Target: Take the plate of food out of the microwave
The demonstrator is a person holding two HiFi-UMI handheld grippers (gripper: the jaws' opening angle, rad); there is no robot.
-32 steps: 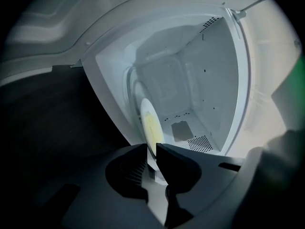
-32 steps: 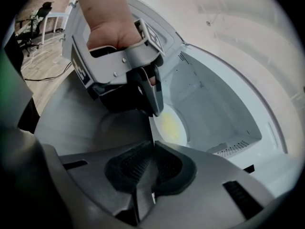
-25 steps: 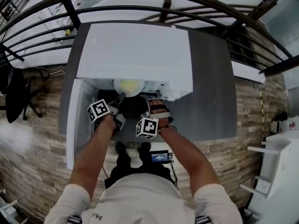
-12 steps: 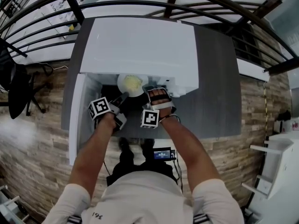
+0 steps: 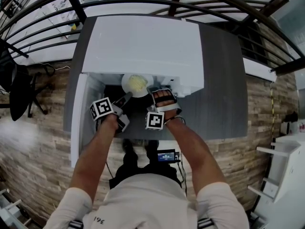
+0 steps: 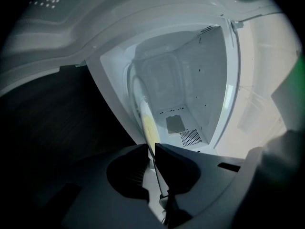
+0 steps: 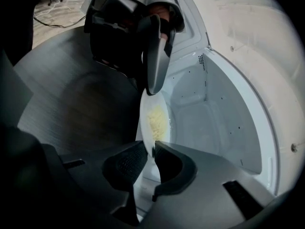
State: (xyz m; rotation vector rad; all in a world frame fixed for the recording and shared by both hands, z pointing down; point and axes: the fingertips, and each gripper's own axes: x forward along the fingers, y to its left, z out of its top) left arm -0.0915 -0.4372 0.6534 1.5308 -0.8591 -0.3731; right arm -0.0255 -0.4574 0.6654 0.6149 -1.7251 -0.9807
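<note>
Both tongs (image 6: pixel 151 148) (image 7: pixel 149 147) on plate (image 5: pixel 136 84), right closing

I stand over a white microwave (image 5: pixel 143 46) on a dark grey table (image 5: pixel 221 80), its door (image 5: pixel 77 123) swung open to my left. A white plate (image 5: pixel 125 84) of yellow food (image 5: pixel 137 82) sits at the mouth of the opening. My left gripper (image 5: pixel 127 97) meets its near left edge. My right gripper (image 5: pixel 152 90) has just been closing its jaws on the near right edge.

Office-like room (hard to say): swivel chair (image 5: pixel 14 88), black railing (image 5: pixel 76 7), plank floor (image 5: pixel 38 142).
</note>
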